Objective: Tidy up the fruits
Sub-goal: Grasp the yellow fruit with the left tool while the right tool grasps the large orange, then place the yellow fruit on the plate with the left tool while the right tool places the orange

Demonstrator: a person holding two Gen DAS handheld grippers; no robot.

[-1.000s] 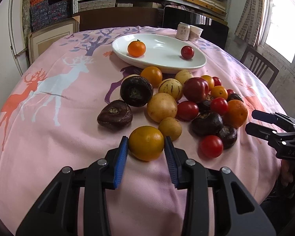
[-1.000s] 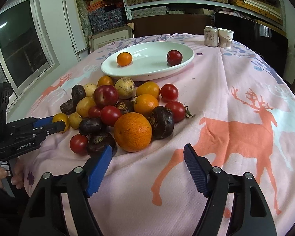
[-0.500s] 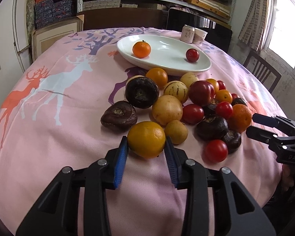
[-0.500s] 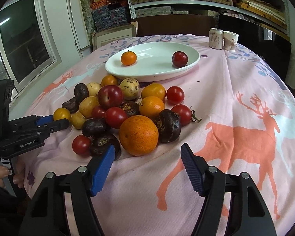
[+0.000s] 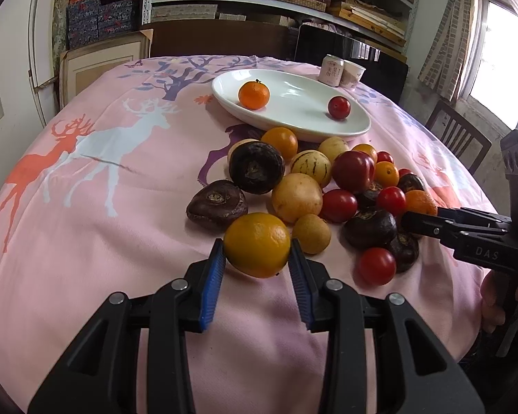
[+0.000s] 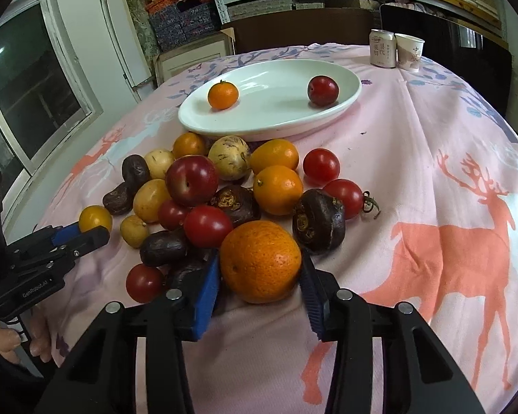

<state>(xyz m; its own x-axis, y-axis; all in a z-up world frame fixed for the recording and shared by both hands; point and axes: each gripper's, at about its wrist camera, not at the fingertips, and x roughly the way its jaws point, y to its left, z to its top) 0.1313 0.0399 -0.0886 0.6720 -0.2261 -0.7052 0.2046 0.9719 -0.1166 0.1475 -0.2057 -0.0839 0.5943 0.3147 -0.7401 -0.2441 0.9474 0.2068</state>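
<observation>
Now your right tool (image 6: 260, 281) has just closed its jaws onto the big orange (image 6: 260, 261) at the pile's near edge, where earlier it stood wide open. Your left tool (image 5: 255, 269) still grips the yellow-orange citrus (image 5: 256, 244), resting on the worktop (image 5: 86, 241).

Mounted behind each claw, angled down across the table (image 5: 86, 241) from close by. Left view faces the fruit pile (image 5: 328, 186) from its left edge, right view from its right. Shared: pile, plate (image 6: 276, 120), shelves.
</observation>
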